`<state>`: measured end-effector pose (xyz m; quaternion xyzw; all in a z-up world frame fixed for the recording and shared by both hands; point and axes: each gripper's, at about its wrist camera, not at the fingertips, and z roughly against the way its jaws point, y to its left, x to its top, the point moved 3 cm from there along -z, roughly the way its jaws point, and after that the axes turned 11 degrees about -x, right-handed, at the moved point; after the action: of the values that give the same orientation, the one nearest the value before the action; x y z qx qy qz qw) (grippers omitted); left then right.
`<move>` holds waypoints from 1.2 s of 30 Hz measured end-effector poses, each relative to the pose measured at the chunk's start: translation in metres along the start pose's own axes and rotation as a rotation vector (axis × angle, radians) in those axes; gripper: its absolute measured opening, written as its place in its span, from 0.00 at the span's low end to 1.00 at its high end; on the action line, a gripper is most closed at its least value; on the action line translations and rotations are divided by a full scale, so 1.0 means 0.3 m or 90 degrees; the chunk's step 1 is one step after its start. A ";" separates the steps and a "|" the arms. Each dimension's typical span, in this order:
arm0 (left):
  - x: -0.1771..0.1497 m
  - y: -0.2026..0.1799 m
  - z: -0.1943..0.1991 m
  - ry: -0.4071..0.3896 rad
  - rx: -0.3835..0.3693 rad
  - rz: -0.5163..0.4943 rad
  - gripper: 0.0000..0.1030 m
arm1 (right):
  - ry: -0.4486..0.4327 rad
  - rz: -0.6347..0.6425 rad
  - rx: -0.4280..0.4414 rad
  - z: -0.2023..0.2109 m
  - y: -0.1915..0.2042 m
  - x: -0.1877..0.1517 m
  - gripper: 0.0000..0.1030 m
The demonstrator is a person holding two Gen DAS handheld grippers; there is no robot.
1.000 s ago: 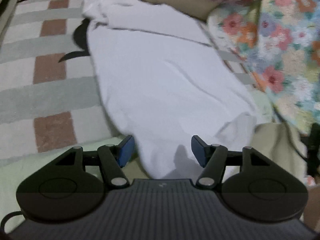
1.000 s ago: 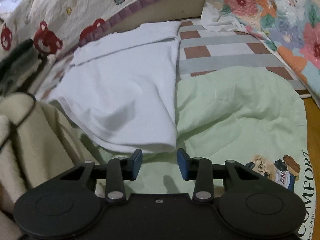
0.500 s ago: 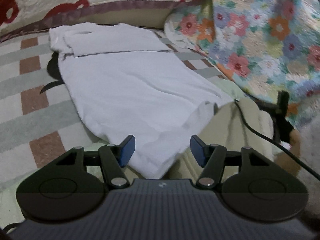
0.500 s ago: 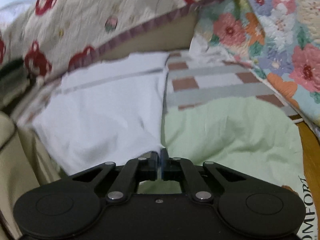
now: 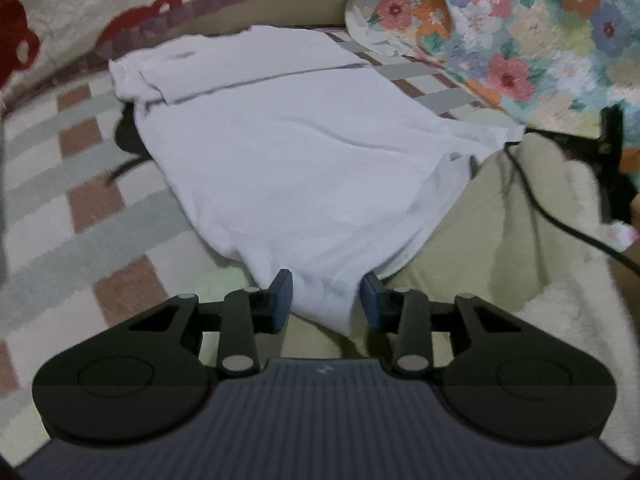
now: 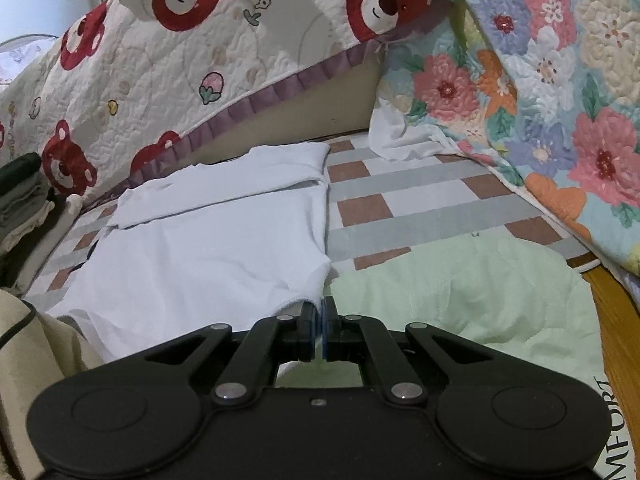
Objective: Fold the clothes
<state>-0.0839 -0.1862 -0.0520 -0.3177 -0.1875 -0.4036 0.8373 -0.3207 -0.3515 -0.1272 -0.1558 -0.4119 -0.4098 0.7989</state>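
White cotton, a T-shirt lies spread on the checked blanket, its near hem corner reaching between the wide-spread fingers of the left gripper without being pinched. To the right, the right gripper is clamped on the T-shirt's other hem corner, beside a pale green quilt.

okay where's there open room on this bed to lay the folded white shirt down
Free: the checked blanket between the white shirt and the floral quilt, and the green blanket near the right gripper. Crowded: beside the left gripper, the beige fleece with its black cable.
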 end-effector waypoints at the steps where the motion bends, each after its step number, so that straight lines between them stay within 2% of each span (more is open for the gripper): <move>1: 0.003 -0.005 -0.003 -0.002 0.011 -0.004 0.35 | 0.002 -0.004 0.000 -0.003 -0.002 -0.002 0.03; 4: 0.020 -0.016 -0.011 -0.018 0.020 -0.001 0.35 | 0.005 -0.010 0.003 -0.015 0.000 -0.004 0.03; 7: 0.029 -0.038 -0.043 -0.005 0.045 -0.026 0.36 | 0.005 -0.009 0.008 -0.020 0.006 0.001 0.03; 8: 0.031 -0.044 -0.060 0.002 0.054 -0.039 0.42 | 0.004 -0.007 0.009 -0.021 0.008 0.001 0.03; 11: 0.038 -0.045 -0.085 -0.002 0.069 -0.043 0.42 | 0.004 0.002 0.007 -0.020 0.018 -0.008 0.03; 12: 0.040 -0.043 -0.090 -0.006 0.072 -0.041 0.39 | 0.004 0.004 0.006 -0.019 0.021 -0.012 0.03; 13: 0.043 -0.041 -0.096 -0.011 0.075 -0.038 0.17 | 0.004 0.007 0.006 -0.019 0.024 -0.015 0.03; 14: 0.045 -0.043 -0.094 -0.019 0.083 -0.037 0.05 | 0.004 0.010 0.005 -0.018 0.027 -0.018 0.03; 18: 0.039 -0.107 0.013 -0.110 0.194 -0.059 0.05 | 0.003 0.022 0.003 -0.017 0.040 -0.031 0.11; 21: 0.032 -0.151 0.088 -0.172 0.271 -0.072 0.05 | 0.017 0.044 0.006 -0.028 0.065 -0.053 0.11; 24: 0.005 -0.133 0.070 -0.163 0.278 -0.045 0.05 | 0.050 0.082 0.016 -0.054 0.108 -0.090 0.22; 26: -0.013 -0.121 0.062 -0.159 0.282 -0.026 0.05 | 0.070 0.103 0.026 -0.067 0.131 -0.104 0.36; 27: -0.021 -0.116 0.069 -0.166 0.283 -0.012 0.05 | 0.079 0.108 0.028 -0.072 0.137 -0.108 0.47; 29: -0.036 -0.106 0.085 -0.180 0.286 0.016 0.05 | 0.087 0.104 0.017 -0.080 0.130 -0.113 0.50; 30: -0.044 -0.100 0.092 -0.187 0.287 0.030 0.05 | 0.092 0.101 0.011 -0.084 0.127 -0.115 0.50; 31: -0.052 -0.095 0.100 -0.194 0.288 0.045 0.05 | 0.096 0.099 0.005 -0.088 0.124 -0.117 0.43; 33: -0.068 -0.084 0.116 -0.208 0.290 0.073 0.05 | 0.090 0.101 -0.006 -0.077 0.119 -0.110 0.04; 36: -0.091 -0.068 0.139 -0.229 0.292 0.115 0.05 | -0.031 0.149 -0.022 0.093 0.128 -0.011 0.02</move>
<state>-0.1191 -0.1522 -0.0295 -0.2018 -0.3899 -0.2120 0.8731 -0.3066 -0.3098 -0.1094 -0.2265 -0.4030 -0.3170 0.8281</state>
